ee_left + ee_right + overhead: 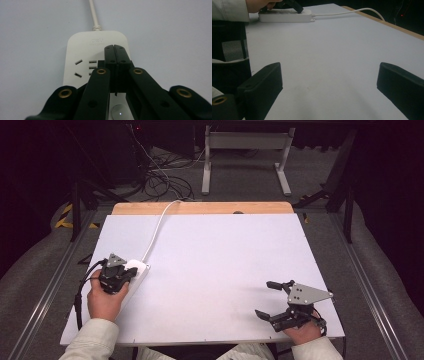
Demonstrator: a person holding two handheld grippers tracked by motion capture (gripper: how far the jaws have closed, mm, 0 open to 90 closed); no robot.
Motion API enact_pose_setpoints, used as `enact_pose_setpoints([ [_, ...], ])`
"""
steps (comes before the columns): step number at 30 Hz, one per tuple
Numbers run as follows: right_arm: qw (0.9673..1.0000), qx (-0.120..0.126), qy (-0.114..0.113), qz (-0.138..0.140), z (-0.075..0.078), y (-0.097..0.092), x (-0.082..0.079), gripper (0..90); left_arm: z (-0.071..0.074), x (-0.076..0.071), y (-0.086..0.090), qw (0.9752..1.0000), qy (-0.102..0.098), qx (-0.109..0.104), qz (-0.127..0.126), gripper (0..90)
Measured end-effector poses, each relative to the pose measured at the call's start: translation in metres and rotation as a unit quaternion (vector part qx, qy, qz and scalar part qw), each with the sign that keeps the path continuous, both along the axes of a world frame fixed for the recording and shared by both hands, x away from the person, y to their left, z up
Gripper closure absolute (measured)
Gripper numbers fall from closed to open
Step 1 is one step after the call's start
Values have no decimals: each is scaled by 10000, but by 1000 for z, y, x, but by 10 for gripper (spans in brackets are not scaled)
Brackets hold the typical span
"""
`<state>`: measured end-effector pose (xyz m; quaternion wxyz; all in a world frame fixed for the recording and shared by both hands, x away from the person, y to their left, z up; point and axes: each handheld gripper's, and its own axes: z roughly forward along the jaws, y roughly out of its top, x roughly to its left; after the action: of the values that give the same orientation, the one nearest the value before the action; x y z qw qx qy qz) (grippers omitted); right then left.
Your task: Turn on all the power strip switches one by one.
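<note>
Power strip (136, 270) lies on the left part of the white table (220, 270), its cord (156, 231) running away toward the far wooden edge (200, 208) and off to the floor.

Left gripper (117, 276) sits directly over the strip. In the left gripper view its jaws are pressed together with nothing between them, tips (115, 53) resting on or just above the strip's top face (82, 47), beside the socket slots (85, 67). A round button (120, 113) with a small lit dot shows below the jaws, at the near end of the strip. Whether the tips actually touch the casing I cannot tell.

Right gripper (280, 301) rests near the right front corner of the table, well apart from the strip, jaws wide apart and empty; the right gripper view looks across bare table toward the strip (285, 15) and the left hand (258, 5).

Judged progress: early or mid-step. The closed left jaws look set to press something on the strip, likely the button, but they stand past it, over the socket end. No plug in any socket.

Surroundings: cables (160, 180) and a metal frame (245, 155) on the floor beyond the table. Nothing on the tabletop blocks either gripper.
</note>
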<state>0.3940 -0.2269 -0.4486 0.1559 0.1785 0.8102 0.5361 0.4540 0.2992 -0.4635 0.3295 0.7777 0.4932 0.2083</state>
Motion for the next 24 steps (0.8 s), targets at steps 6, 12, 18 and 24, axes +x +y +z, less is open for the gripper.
enact_pose_setpoints([
  [6, 10000, 2, -2, 1, 0, 0, 0, 69, 0, 3, -5, 10000, 5, 39, -40, 900],
  [12, 10000, 4, 0, -2, 0, 0, 0, 69, 0, 3, -4, 10000, 33, -28, -13, 900],
  [18, 10000, 17, -3, 0, 0, -1, -1, 69, -1, 2, -3, 10000, 66, -64, -25, 900],
  [24, 10000, 17, -4, -4, 0, -1, -1, 69, -1, 1, -3, 10000, 52, -79, -23, 900],
])
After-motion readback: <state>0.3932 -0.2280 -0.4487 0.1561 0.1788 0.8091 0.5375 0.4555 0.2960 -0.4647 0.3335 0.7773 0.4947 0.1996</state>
